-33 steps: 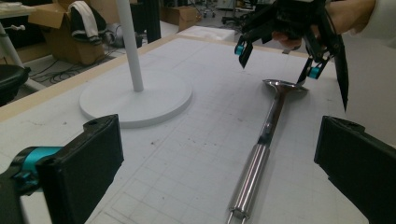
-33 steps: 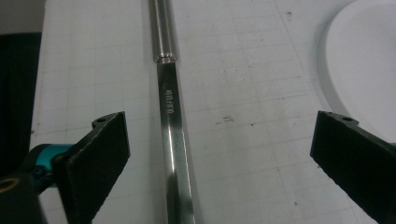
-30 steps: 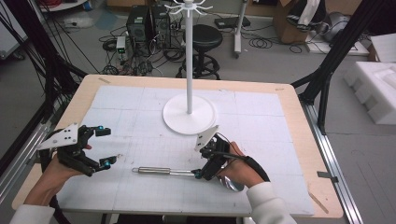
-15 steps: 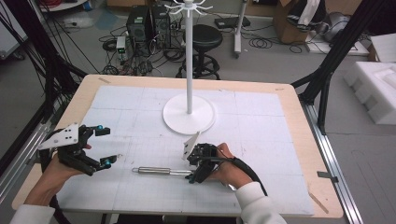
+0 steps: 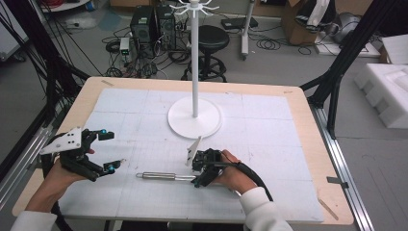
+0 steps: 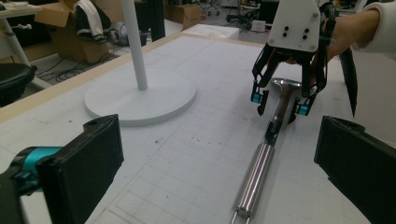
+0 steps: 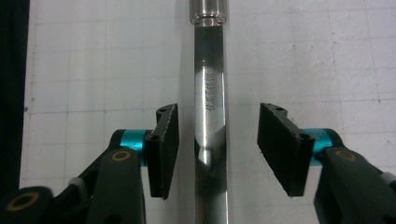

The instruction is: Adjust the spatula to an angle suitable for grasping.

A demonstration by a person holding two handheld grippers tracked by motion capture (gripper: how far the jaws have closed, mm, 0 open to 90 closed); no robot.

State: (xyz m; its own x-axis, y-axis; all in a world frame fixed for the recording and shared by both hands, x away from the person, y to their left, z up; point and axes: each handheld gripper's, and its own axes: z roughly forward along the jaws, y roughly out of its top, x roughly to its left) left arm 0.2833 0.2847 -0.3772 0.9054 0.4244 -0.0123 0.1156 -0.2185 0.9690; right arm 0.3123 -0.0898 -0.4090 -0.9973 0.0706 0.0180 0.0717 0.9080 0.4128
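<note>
From the high view, a light wooden bench (image 5: 308,103) carries a white gridded mat (image 5: 269,144) that leaves a bare wood rim on all sides. A white stand with a round flat base and a thin upright pole (image 5: 195,118) sits on the mat toward the far middle. A long polished steel utensil with a cylindrical handle (image 5: 161,176) lies flat near the front edge, running left to right. The left hand-held gripper (image 5: 108,151) hovers at the front left, jaws spread, well apart from the handle's end. The right hand-held gripper (image 5: 197,173) is down over the utensil's right part. Behind the bench the floor holds a black stool (image 5: 213,41), computer towers (image 5: 151,24) and loose cables (image 5: 120,48); white foam blocks (image 5: 387,91) lie to the right. The mat's right half and far left are open.

In the left gripper view, the two black jaws stand wide apart with bare mat between them. The steel utensil (image 6: 261,163) stretches away toward the other hand-held gripper (image 6: 280,102), whose fingertips straddle its flattened neck. The stand's base (image 6: 140,98) lies left.

In the right gripper view, the right hand-held gripper (image 7: 217,144) is spread, its pads (image 7: 166,149) either side of the utensil's flat stamped neck (image 7: 210,93), a gap showing on each side.
</note>
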